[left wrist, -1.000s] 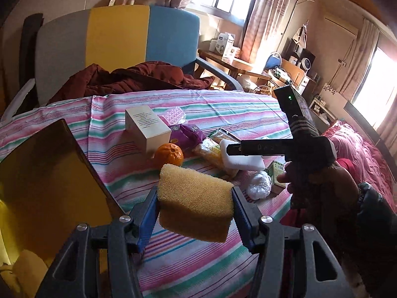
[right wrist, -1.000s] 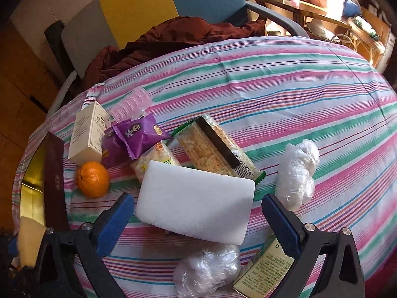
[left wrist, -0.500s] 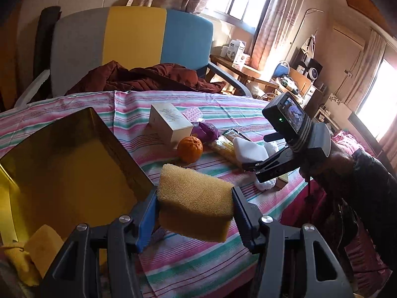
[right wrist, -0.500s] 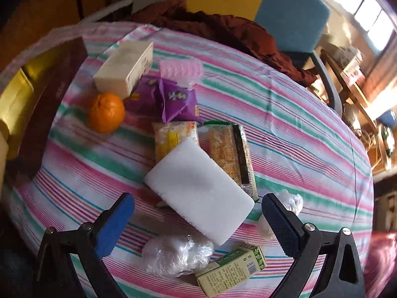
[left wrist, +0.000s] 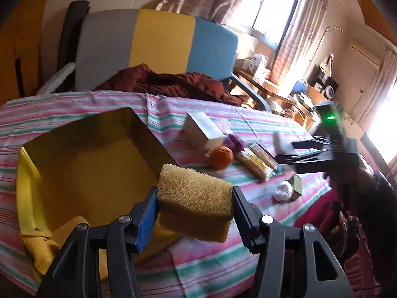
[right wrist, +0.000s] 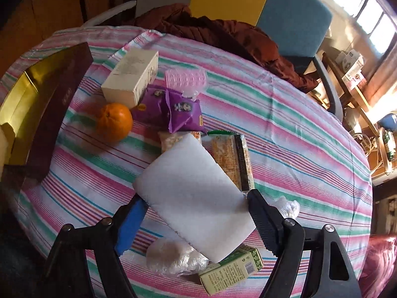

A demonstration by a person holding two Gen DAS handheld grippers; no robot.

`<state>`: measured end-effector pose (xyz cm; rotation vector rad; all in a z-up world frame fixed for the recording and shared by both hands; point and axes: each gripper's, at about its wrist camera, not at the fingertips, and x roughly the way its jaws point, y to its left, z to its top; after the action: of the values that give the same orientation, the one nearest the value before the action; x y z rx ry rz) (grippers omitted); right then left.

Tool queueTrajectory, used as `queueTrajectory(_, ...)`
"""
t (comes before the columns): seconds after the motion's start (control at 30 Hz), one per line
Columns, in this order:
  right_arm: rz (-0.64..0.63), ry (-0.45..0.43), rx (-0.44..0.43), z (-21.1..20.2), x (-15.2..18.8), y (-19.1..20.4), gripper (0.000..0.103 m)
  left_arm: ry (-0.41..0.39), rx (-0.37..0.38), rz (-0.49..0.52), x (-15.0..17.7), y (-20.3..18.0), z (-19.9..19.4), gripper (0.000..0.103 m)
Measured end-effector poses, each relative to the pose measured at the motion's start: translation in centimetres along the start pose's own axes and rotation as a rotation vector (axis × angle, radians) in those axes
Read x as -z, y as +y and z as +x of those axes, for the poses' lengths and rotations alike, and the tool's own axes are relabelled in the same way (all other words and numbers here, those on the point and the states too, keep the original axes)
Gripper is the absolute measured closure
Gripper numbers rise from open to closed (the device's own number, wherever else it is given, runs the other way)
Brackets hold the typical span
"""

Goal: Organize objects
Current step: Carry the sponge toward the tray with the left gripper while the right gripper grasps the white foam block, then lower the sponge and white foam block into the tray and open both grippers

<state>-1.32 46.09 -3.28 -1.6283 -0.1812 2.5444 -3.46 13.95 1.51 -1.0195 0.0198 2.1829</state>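
Note:
My left gripper (left wrist: 194,203) is shut on a yellow sponge (left wrist: 196,200) and holds it above the near right corner of an open gold-lined box (left wrist: 94,164). A yellow cloth (left wrist: 57,238) lies in the box's near corner. My right gripper (right wrist: 196,211) is shut on a white foam block (right wrist: 196,196) and holds it over the striped table. The box's brown side (right wrist: 54,109) also shows in the right wrist view at far left. The right gripper (left wrist: 295,152) shows in the left wrist view at right, with the white block (left wrist: 280,140) in it.
On the striped tablecloth (right wrist: 285,134) lie a cream carton (right wrist: 131,77), an orange (right wrist: 114,121), purple snack packs (right wrist: 173,111), cracker packs (right wrist: 230,159), a pink packet (right wrist: 186,79), crumpled plastic wraps (right wrist: 173,258), and a green box (right wrist: 230,270). A chair with brown cloth (left wrist: 168,82) stands behind.
My right gripper has closed onto the white block, jaws now touching its sides. My left gripper has swung left with the sponge, closer over the gold box.

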Motion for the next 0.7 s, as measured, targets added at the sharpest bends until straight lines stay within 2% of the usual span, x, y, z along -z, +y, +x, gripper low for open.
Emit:
queueTrajectory(0.17, 0.081, -0.141, -0.071, -4.8, -1.5, 2.3, 0.02, -0.049, -0.122, -0.066, -1.0, 4.4, -1.9, 0.045)
queueTrajectory(0.33, 0.084, -0.203, -0.236, -6.6, -3.8, 8.7, 0.019, -0.045, -0.227, -0.142, -0.9, 9.7, -3.0, 0.045)
queueTrajectory(0.43, 0.071, -0.193, -0.341, -6.0, -5.3, 13.3, 0.019, -0.036, -0.283, -0.161, -0.7, 12.3, -3.3, 0.043)
queueTrajectory(0.5, 0.038, -0.179, -0.378, -5.4, -6.1, 16.6, 0.019, -0.021, -0.302, -0.18, -0.7, 13.9, -3.3, 0.042)
queueTrajectory(0.6, 0.017, -0.143, -0.431, -4.2, -6.8, 20.9, 0.018, 0.016, -0.316, -0.214, -0.1, 15.6, -3.0, 0.032)
queueTrajectory(0.7, 0.057, -0.075, -0.47, -2.2, -7.4, 24.1, 0.014, 0.026, -0.338, -0.239, 1.1, 16.4, -3.2, 0.024)
